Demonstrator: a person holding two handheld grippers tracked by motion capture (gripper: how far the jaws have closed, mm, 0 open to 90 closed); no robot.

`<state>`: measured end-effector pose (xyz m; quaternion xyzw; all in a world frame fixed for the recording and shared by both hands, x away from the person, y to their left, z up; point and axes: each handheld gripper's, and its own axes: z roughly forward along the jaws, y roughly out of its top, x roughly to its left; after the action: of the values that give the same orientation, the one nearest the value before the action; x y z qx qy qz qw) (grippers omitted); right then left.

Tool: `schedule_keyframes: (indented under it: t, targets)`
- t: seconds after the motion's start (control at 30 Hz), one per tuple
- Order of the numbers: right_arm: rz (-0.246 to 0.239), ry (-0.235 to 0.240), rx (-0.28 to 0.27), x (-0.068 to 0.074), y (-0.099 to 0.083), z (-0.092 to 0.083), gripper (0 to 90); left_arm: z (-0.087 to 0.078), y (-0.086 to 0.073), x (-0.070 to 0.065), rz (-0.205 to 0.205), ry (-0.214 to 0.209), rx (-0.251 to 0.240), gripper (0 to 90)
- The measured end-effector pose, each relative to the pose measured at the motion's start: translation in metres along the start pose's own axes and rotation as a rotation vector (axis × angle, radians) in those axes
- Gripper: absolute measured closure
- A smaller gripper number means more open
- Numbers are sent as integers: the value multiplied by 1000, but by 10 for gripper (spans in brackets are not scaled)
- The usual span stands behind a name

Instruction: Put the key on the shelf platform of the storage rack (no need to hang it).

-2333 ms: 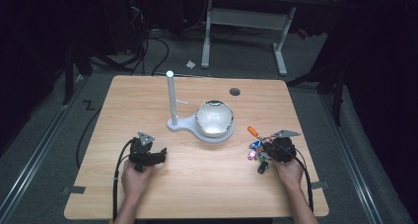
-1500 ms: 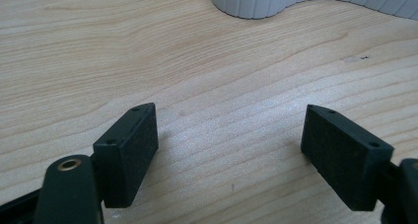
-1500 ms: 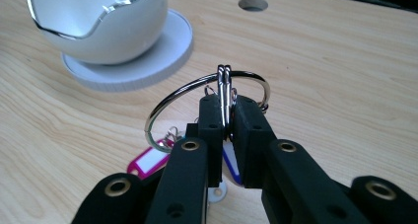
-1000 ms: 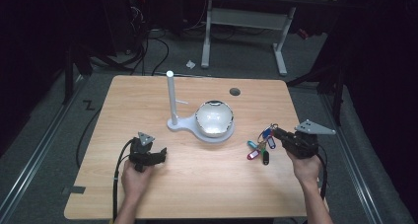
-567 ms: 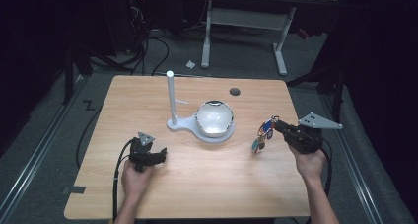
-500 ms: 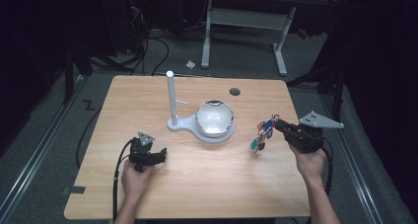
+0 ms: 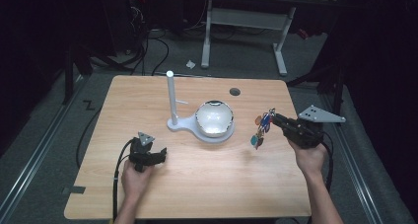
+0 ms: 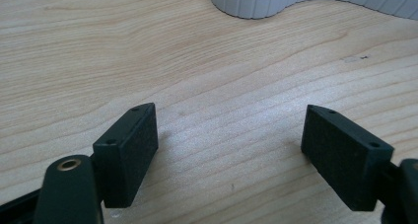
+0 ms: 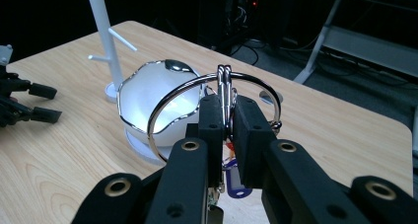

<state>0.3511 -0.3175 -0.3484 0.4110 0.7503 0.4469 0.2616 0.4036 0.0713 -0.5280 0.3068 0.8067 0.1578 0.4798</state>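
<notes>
A metal key ring (image 9: 217,93) with several coloured key tags (image 7: 259,130) hangs in the air right of the stand, off the table. My right gripper (image 7: 276,119) is shut on the ring; in the right gripper view the jaws pinch the ring's wire (image 9: 225,116) and a blue tag (image 9: 235,180) dangles below. The white stand (image 7: 190,121) has an upright post (image 7: 170,96) with short pegs and a shiny bowl (image 7: 214,118) on its base. My left gripper (image 7: 161,155) rests low on the table at the front left, open, with bare wood between its pads (image 8: 129,152).
A round cable hole (image 7: 234,92) sits near the table's far edge. The wooden table (image 7: 187,184) has bare room in front of the stand. Desk legs and cables stand on the floor beyond the far edge.
My right gripper has lifted the key ring off the table and carried it up and back, right of the bowl. The left gripper has stayed still.
</notes>
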Motion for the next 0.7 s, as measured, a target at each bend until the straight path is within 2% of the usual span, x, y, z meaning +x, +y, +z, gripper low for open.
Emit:
schedule_keyframes:
  t: [0.7]
  targets:
    - [-64, 83, -50, 23, 43, 9, 835, 0, 0, 0, 2, -1, 1, 221]
